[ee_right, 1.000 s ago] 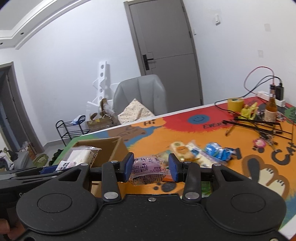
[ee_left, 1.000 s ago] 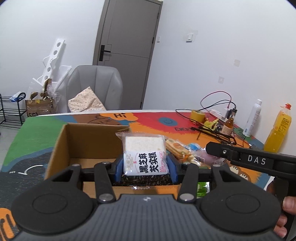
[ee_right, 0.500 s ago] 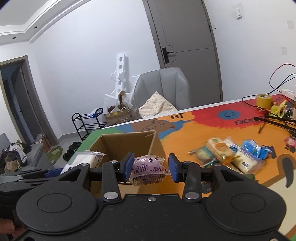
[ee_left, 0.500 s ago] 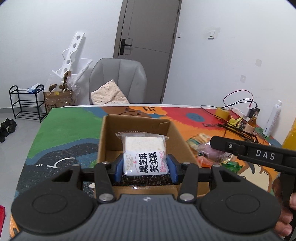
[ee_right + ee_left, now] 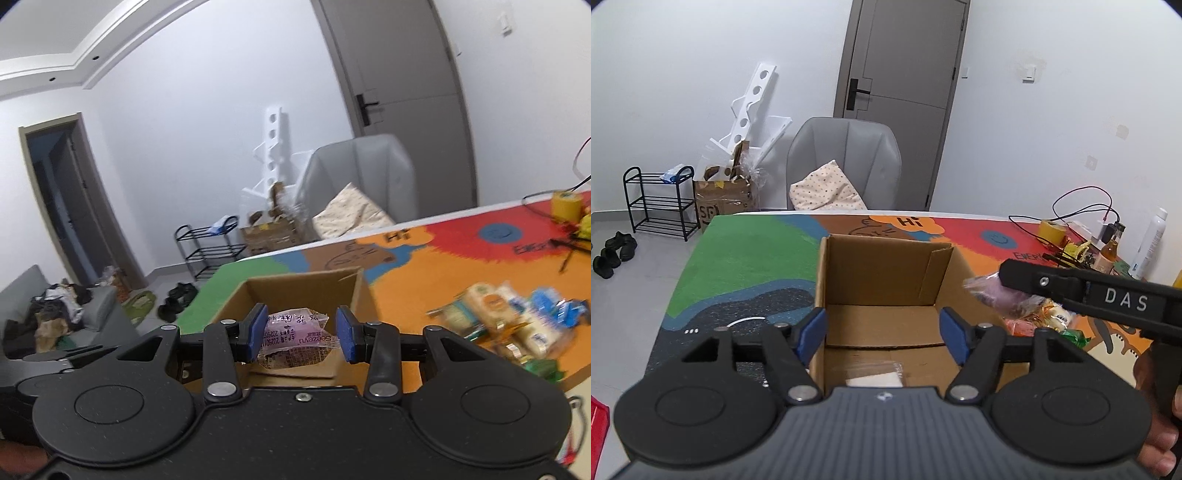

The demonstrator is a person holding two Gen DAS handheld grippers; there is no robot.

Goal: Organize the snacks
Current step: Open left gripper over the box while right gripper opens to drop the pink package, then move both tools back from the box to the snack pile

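Covering the desk (image 5: 746,258) is a bright cartoon mat of green, dark blue, orange and red, and an open cardboard box (image 5: 875,266) stands toward its near edge. Beyond the far edge sit a black shoe rack (image 5: 657,201), a grey chair (image 5: 846,155) with a dotted cushion, and a grey door (image 5: 905,92); cables, a yellow tape roll (image 5: 1052,230) and bottles crowd the far right corner. The left claw (image 5: 884,332) hangs over the box with its blue pads spread wide and nothing between them; a white snack packet (image 5: 875,376) lies on the box floor just below. The right claw (image 5: 301,332), also above the box, has its pads parted, and the purple snack packet (image 5: 295,339) sits between them, its left edge against the left pad and a gap showing beside the right pad; whether it is gripped cannot be told. Loose snack packets (image 5: 509,321) lie heaped on the orange part of the mat toward the right edge.
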